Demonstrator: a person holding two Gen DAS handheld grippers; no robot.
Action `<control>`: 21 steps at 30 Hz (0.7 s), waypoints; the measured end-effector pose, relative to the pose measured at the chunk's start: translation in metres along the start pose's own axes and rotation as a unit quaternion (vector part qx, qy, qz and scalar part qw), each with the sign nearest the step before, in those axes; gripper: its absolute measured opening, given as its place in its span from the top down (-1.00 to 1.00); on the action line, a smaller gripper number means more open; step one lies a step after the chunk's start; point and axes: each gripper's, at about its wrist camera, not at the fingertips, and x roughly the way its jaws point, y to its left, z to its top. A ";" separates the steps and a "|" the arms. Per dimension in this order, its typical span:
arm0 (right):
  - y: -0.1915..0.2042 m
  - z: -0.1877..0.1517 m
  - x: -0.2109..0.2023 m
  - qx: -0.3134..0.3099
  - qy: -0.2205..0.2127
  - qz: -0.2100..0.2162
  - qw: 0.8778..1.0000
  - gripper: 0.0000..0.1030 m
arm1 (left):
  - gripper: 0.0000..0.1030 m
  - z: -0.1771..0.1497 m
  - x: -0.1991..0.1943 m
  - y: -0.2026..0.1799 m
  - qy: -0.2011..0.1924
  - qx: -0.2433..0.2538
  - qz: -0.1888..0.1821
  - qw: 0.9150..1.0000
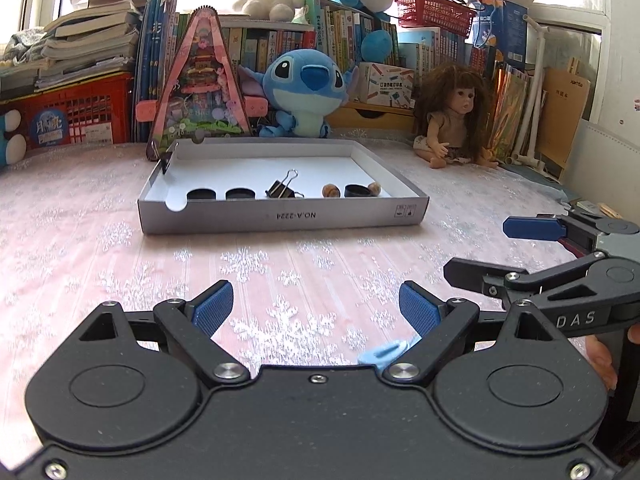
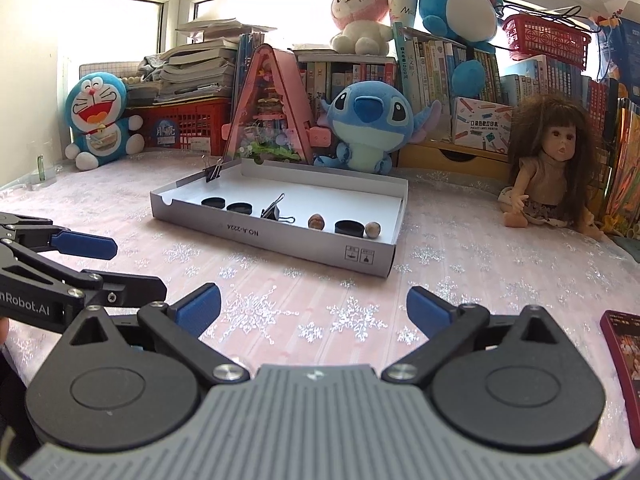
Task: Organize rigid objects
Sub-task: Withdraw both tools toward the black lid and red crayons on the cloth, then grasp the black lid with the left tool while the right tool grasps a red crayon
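**Both grippers idle before the tray**

Here, a shallow grey tray [image 1: 280, 216] sits on the snowflake-patterned counter [image 1: 280, 272], well ahead of both grippers. Along its near wall lie two black caps [image 1: 201, 193], a binder clip [image 1: 285, 188], a nut [image 1: 331, 191], a third cap [image 1: 357, 190] and a second nut [image 1: 375, 188] touching it. Another clip [image 2: 213, 170] grips the tray's far left wall. The left gripper [image 1: 316, 312] hovers low, jaws wide apart and holding nothing. The right gripper [image 2: 314, 312] sits just beside it, jaws likewise spread and bare. A Stitch plush [image 2: 366, 124] and a doll [image 2: 554, 176] stand behind the tray.
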 end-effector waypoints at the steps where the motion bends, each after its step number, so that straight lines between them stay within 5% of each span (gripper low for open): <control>1: 0.001 -0.002 -0.001 -0.001 0.001 0.001 1.000 -1.00 | -0.73 -0.002 -0.001 0.000 0.001 -0.002 -0.001 1.000; 21: 0.009 -0.035 -0.026 -0.013 0.022 -0.001 1.000 -1.00 | -0.62 -0.034 -0.025 -0.009 0.013 0.023 -0.023 0.999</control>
